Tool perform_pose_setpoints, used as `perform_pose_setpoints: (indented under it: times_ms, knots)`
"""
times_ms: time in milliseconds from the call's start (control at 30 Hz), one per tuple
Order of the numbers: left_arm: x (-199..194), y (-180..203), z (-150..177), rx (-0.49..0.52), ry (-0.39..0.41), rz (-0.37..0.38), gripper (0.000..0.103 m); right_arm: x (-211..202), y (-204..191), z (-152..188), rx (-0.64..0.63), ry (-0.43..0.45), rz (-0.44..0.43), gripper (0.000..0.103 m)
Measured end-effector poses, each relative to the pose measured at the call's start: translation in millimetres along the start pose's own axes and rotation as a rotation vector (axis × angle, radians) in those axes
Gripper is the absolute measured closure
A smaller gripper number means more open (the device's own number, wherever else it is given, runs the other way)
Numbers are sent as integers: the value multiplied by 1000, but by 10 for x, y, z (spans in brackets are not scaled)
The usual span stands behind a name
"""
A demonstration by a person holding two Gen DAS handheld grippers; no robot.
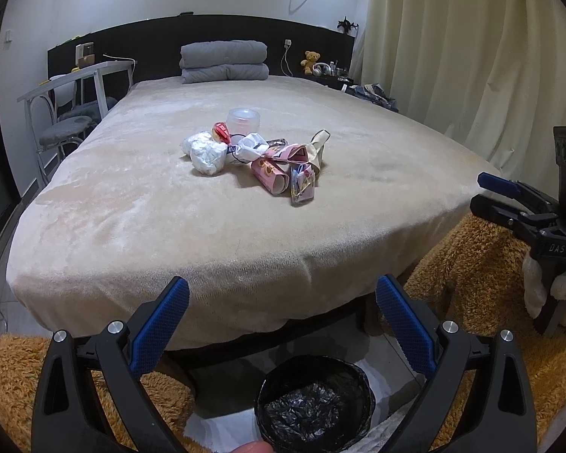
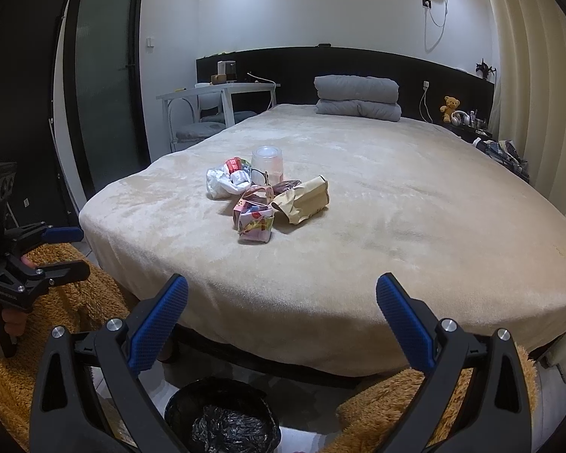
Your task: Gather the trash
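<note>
- Left gripper [image 1: 283, 294]: jaws spread wide, nothing between the pads. Right gripper [image 2: 282, 290]: same, wide apart and empty. Both hang off the foot edge of the bed [image 1: 245, 249], well apart from the trash.
- Trash pile [image 1: 253, 154] sits mid-bed, nearer the foot edge than the headboard, roughly centred between the side edges. The pieces touch or overlap one another.
- Bin [image 1: 315, 404], black liner, stands on the floor below the foot edge, between the two grippers (it looks empty, so my guess is that nothing is collected yet).
- Orientation: pink roll [image 1: 269, 175] lies flat, long axis running diagonally, open end toward the foot edge. Brown bag [image 2: 302, 200] lies on its side, long axis roughly across the bed, crumpled mouth toward the foot edge. Cup [image 2: 266, 166] stands upright at the back of the pile.
- Risk: pieces overlap, so a pinch on one could drag a neighbour and scatter the pile.
- Risk: tissue wad [image 1: 207, 156] is soft; a shallow grip may tear off a scrap only.
- Risk: the plush cover gives under the pads; jaws could pinch the cover along with a flat wrapper.
- Risk: the cup is light and upright; a side nudge would tip it (contents cannot be told).
- Risk: the carry to the bin crosses the foot edge; a loose hold would drop a piece onto the floor.
</note>
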State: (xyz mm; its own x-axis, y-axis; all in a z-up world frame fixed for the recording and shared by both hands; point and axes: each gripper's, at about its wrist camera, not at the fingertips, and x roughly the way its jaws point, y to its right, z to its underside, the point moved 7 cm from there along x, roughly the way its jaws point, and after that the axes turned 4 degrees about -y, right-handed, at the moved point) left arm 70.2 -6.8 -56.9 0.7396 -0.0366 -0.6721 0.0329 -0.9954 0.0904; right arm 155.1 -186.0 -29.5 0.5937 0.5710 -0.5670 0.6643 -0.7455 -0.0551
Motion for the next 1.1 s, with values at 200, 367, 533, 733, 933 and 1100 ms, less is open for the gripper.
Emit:
perform_pose_setpoints:
  times_ms: [200, 367, 533, 733, 933, 1100]
  knots:
    - [38, -26, 27, -7, -25, -14, 6, -76, 32, -51, 23, 10, -3, 4]
    - [58, -40, 19, -10, -41, -17, 6, -68, 39, -45, 35, -4, -4, 4]
    - [48, -54, -21, -30, -16, -15, 6, -38, 37, -86, 42, -21, -26, 4]
    - [24, -41, -17, -27, -13, -13, 6, 39, 24, -137, 45, -53, -38, 4]
    - [54, -129, -101, -82, -28, 3, 6, 146, 52, -324, 52, -56, -68, 4]
    - [148, -173, -247, -74, -49, 33, 6, 346, 175, -538, 38, -72, -93, 4]
